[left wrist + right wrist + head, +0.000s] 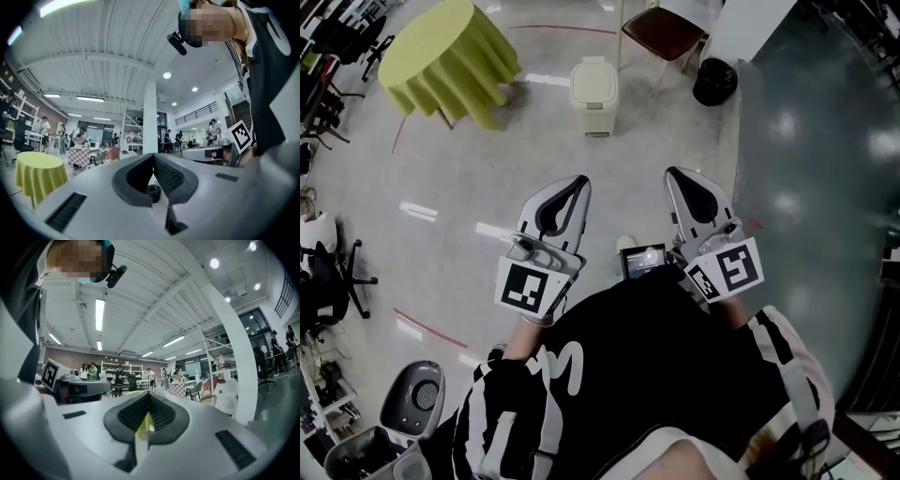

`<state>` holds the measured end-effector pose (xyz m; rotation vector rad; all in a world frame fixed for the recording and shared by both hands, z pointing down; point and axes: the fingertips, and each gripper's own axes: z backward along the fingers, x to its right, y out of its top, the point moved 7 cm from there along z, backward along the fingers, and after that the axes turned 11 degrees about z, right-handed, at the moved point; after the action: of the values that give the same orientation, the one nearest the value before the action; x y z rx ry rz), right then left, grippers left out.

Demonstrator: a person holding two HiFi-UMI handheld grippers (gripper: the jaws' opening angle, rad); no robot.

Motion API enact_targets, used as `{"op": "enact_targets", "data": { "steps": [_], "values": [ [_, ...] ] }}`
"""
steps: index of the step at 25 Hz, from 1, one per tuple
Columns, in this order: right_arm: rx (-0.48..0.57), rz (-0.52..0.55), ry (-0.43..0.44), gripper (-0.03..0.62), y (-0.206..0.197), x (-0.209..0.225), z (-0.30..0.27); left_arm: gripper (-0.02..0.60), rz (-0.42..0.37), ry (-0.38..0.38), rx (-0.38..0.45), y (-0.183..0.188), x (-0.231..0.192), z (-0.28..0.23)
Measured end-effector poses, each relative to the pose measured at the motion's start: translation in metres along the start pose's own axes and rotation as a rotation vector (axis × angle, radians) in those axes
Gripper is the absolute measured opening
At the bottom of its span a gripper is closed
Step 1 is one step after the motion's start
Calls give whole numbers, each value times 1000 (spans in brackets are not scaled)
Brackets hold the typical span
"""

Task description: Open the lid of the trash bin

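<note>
jaws of left gripper (580, 182) and right gripper (673, 174) are clenched, empty; bin (593, 101), lid (593, 70) down, stands well ahead on the floor (478, 178), nearer the left.

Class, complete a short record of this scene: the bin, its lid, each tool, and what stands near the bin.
trash bin: cream, upright, ahead of both tools, untouched
lid: down
left tool: jaws together, empty
right tool: jaws together, empty
nearby: yellow-clothed table, chair, black bin
</note>
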<state>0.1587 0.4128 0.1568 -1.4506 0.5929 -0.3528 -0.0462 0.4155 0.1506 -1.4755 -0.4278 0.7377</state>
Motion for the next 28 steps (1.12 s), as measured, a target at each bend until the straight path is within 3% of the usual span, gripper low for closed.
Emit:
{"op": "enact_targets", "data": {
  "steps": [18,28],
  "values": [
    [-2,-9,52,6,-29,86,-42,8,-11,40,21,-7,-22,-91],
    [0,-13,95,6,-34,109,-62,8,-14,70,17,-9,-28,-113]
  ]
}}
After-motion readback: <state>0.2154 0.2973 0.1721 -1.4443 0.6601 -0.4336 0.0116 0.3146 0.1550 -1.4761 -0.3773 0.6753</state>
